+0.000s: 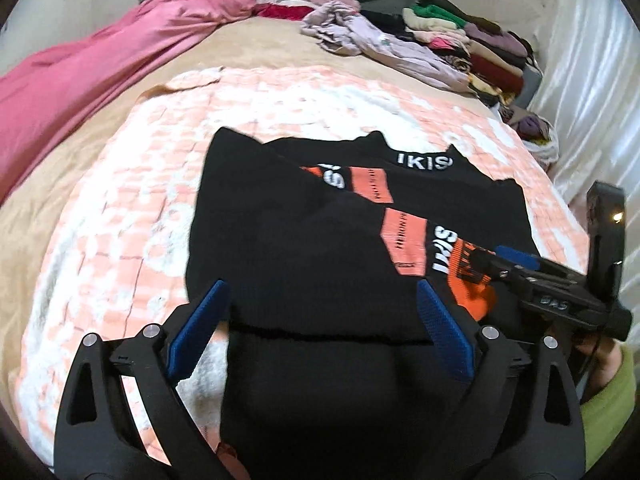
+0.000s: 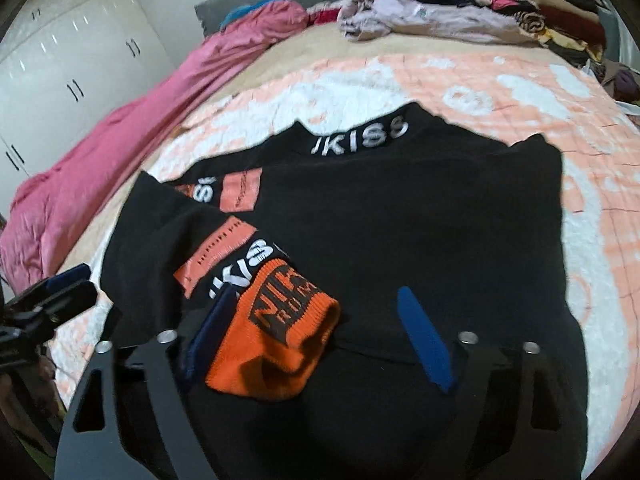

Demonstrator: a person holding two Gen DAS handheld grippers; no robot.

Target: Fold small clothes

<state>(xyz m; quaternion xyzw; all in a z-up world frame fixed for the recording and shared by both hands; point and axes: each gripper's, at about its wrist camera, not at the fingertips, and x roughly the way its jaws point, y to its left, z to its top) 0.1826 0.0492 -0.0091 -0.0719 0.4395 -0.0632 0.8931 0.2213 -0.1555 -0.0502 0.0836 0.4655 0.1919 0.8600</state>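
Note:
A black sweater (image 1: 304,232) with white lettering on the collar and orange sleeve panels lies flat on the peach and white blanket (image 1: 120,208); it also shows in the right wrist view (image 2: 420,216). A sleeve is folded across the body, its orange cuff (image 2: 276,332) near the hem. My left gripper (image 1: 320,328) is open over the near hem, one blue pad on each side. My right gripper (image 2: 316,340) is open, with the orange cuff between its pads. The right gripper also appears in the left wrist view (image 1: 520,268).
A pink duvet (image 1: 80,76) lies along the left side of the bed. A lilac garment (image 1: 376,44) and stacks of folded clothes (image 1: 480,48) sit at the far right. White wardrobe doors (image 2: 60,48) stand at left; a white curtain (image 1: 592,80) hangs at right.

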